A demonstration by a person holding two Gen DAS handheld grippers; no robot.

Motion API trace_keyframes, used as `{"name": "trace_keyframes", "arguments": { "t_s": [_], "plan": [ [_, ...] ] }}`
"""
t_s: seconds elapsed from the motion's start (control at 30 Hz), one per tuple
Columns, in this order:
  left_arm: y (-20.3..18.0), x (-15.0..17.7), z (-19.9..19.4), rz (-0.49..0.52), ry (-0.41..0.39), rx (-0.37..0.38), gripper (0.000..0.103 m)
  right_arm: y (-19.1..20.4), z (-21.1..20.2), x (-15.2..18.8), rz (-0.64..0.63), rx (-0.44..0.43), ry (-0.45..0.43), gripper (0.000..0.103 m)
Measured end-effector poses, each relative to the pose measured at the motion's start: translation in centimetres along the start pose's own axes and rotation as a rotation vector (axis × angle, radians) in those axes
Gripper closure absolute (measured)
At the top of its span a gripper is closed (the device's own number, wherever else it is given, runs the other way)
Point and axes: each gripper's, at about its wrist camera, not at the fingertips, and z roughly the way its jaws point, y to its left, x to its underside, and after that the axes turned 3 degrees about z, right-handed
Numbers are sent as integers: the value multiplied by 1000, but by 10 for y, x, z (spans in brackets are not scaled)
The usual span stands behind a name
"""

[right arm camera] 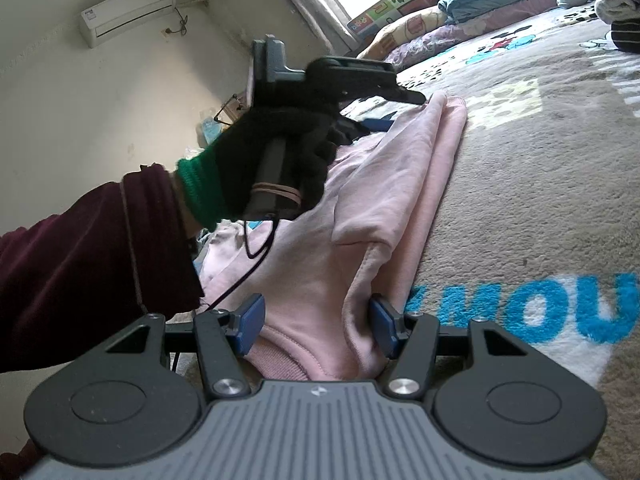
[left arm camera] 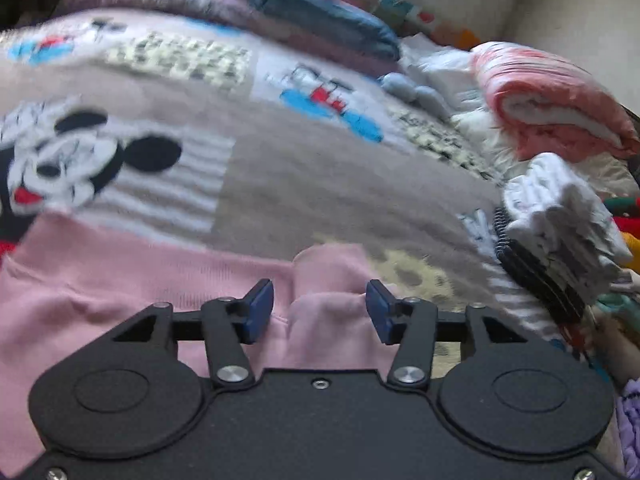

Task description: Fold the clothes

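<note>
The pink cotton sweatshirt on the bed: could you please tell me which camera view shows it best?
The right wrist view: there the pink cotton sweatshirt stretches along the beige cartoon-print blanket, its folded layers and hem visible. The left wrist view shows only a blurred pink patch bunched between the open left gripper.

Motion blur smears the grey cartoon-printed plush blanket (left arm camera: 320,168) in the left wrist view. The soft pink knit garment (left arm camera: 100,292) runs off that picture's left edge. In the right wrist view, a black-gloved hand (right arm camera: 276,160) hides the other gripper's fingers.
</note>
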Motion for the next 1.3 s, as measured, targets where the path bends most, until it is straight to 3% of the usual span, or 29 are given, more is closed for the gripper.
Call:
{"name": "trace_keyframes", "arguments": {
  "t_s": [0.03, 0.13, 0.2, 0.37, 0.47, 0.53, 0.63, 0.77, 0.9, 0.97, 1.07, 1.3],
  "plan": [
    [-2, 1, -3, 12, -19, 3, 83, 0, 0, 0, 0, -1, 1, 45],
    [-10, 3, -12, 47, -76, 12, 87, 0, 1, 0, 1, -4, 4, 45],
    [-14, 4, -16, 75, -100, 13, 97, 0, 2, 0, -1, -4, 9, 45],
    [-22, 7, -3, 166, -53, -26, 94, 0, 2, -1, -3, -3, 11, 45],
    [-23, 4, -2, 211, -34, -79, 66, 0, 2, -1, -2, -3, 11, 45],
    [-23, 2, -14, 239, -72, -117, 66, 0, 2, -1, -1, -3, 11, 45],
    [-27, 0, -32, 259, -112, -91, 66, 0, 3, 0, -2, -2, 11, 45],
    [-49, 10, -21, 397, -17, -41, 70, 1, 3, 0, -4, 0, 12, 45],
    [-62, 21, 18, 508, 94, -107, 73, 3, 5, 0, -16, 3, 20, 45],
    [-66, 27, 28, 570, 99, -137, 73, 6, 7, 1, -39, 15, 28, 44],
    [-66, 25, 28, 575, 110, -142, 73, 12, 7, 2, -71, 31, 33, 44],
    [-65, 30, -45, 544, -29, -110, 73, 25, -5, 6, -135, 62, 26, 42]
  ]
}}
